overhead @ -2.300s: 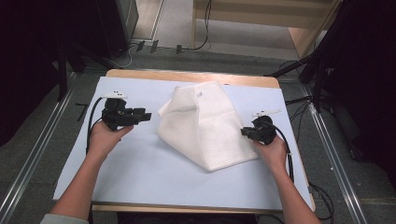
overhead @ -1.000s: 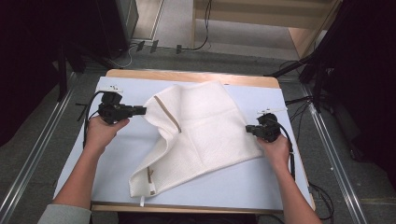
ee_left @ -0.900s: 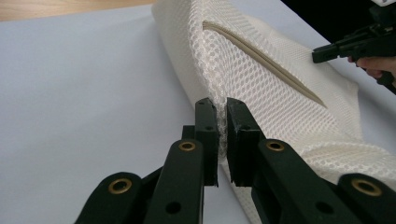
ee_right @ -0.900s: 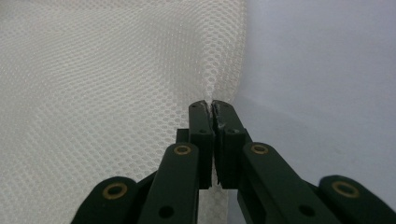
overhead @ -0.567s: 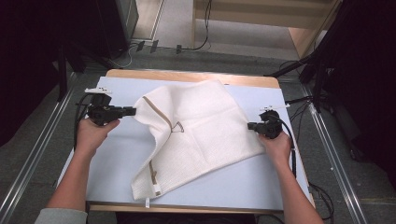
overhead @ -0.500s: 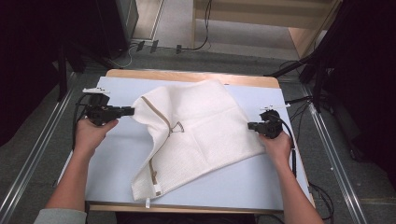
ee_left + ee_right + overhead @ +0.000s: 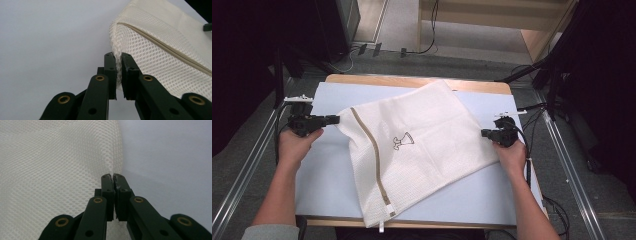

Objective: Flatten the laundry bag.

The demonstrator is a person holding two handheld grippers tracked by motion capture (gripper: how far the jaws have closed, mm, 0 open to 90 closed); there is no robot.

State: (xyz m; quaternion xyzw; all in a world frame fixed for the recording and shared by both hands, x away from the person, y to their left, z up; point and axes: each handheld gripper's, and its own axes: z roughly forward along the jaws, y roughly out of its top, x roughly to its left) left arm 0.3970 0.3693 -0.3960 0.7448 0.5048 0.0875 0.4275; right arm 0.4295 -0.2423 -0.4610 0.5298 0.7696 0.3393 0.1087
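Pale blue table [image 7: 492, 200], white mesh laundry bag [image 7: 422, 150], small unreadable black logo [image 7: 402, 142].

both grippers, the left gripper [image 7: 334, 119] at nine o'clock and the right gripper [image 7: 484, 133] at three o'clock, are black, each trailing a black cable. their jaws are built of flat black links with round brass rivets and small holes, ending in blocky pads [image 7: 110, 65]. a grey sleeve [image 7: 269, 233] shows at seven o'clock.
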